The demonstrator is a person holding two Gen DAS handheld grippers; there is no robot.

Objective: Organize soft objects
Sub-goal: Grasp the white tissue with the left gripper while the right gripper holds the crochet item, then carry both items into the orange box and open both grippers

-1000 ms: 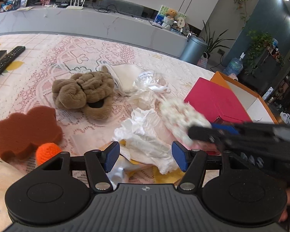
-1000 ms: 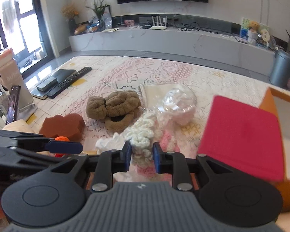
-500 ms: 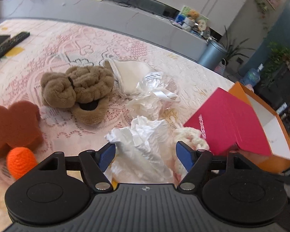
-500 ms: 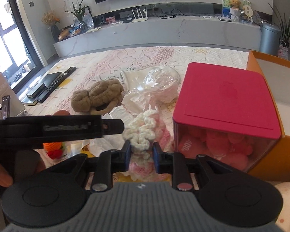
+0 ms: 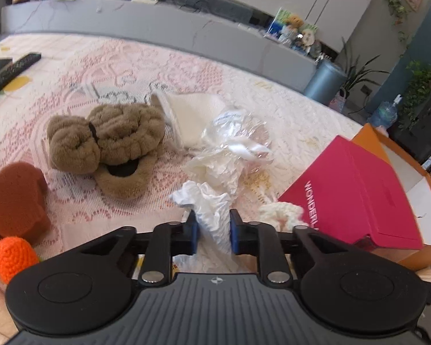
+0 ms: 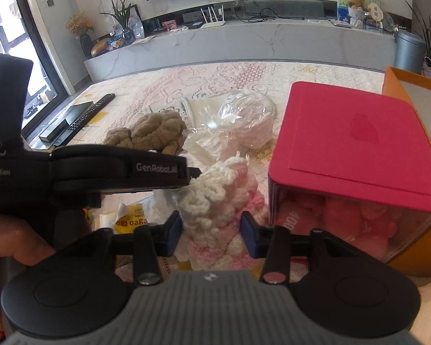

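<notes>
**Both grippers busy on the lace-covered surface**

You work over a pink-and-white lace cloth [image 5: 135, 66] in a living room. Your left gripper [image 5: 212, 231] has just been closing, and its blue pads now pinch a crumpled white tissue [image 5: 212, 212] between them. Your right gripper [image 6: 211, 230] has its jaws partly open around a white-and-pink crocheted piece [image 6: 221, 198]; you have just been easing them wider, and whether the pads press it I cannot tell. That piece lies just beside the red-lidded box [image 6: 356, 143]. Left of you sit an orange knitted ball [image 5: 13, 254] and a brown sponge [image 5: 13, 198]. Farther out lie the brown plush toy [image 5: 112, 141], a crinkled clear bag [image 5: 235, 132] and a remote [image 5: 8, 72].
</notes>
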